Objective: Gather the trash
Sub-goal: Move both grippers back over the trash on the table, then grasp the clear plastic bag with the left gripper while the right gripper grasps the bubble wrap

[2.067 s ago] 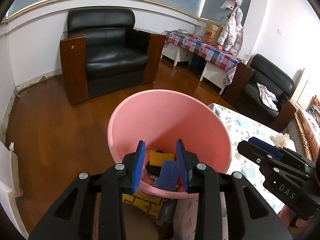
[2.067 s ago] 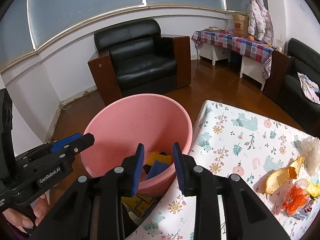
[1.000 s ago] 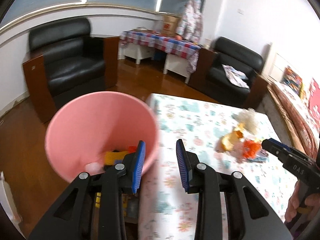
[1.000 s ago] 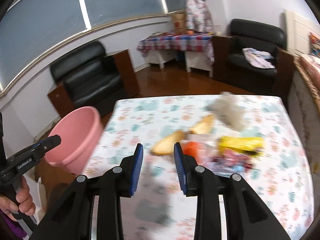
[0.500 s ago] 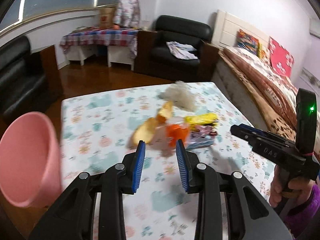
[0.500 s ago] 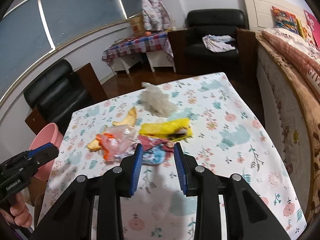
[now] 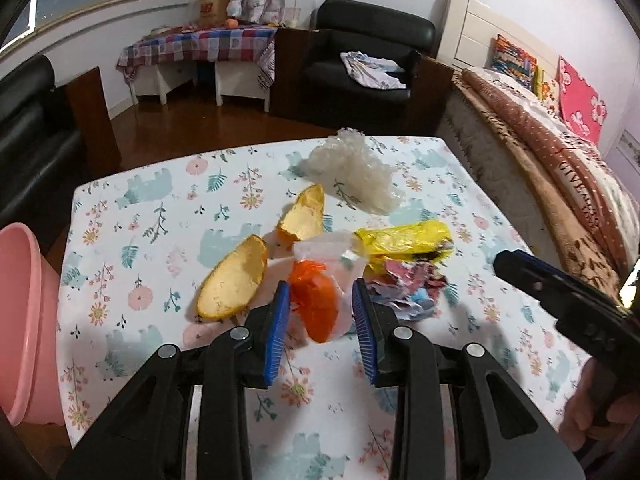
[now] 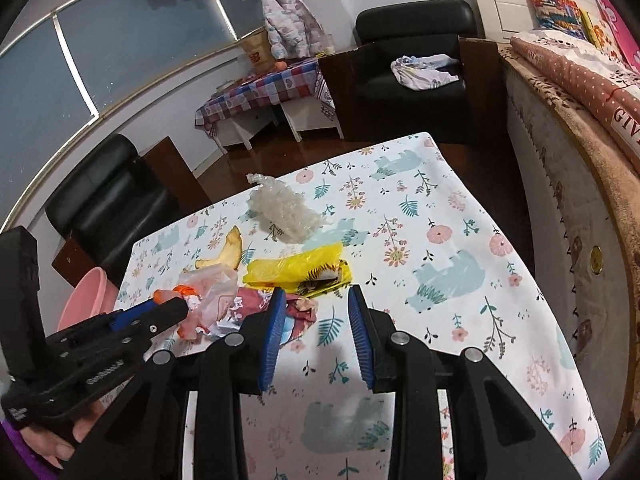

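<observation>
Tablecloth (image 7: 168,216) trash: both claws gape, left claw (image 7: 320,320) partly hiding, seemingly, orange bag (image 7: 316,304).

Bare tablecloth (image 8: 460,280) lies right of the yellow wrapper (image 8: 298,270); trash crowds its left.

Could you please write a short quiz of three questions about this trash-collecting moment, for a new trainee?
1. True or false: the left gripper is shut on the orange bag.
2. Multiple choice: which item lies farthest from the grippers on the table? A) yellow wrapper B) clear crumpled plastic C) peel pieces
3. Fill in: the pink bin stands off the table edge on the person's ___ side.

Key
1. False. Its jaws are open, with the bag between the tips.
2. B.
3. Left.

The right gripper is also open and holds nothing.
</observation>
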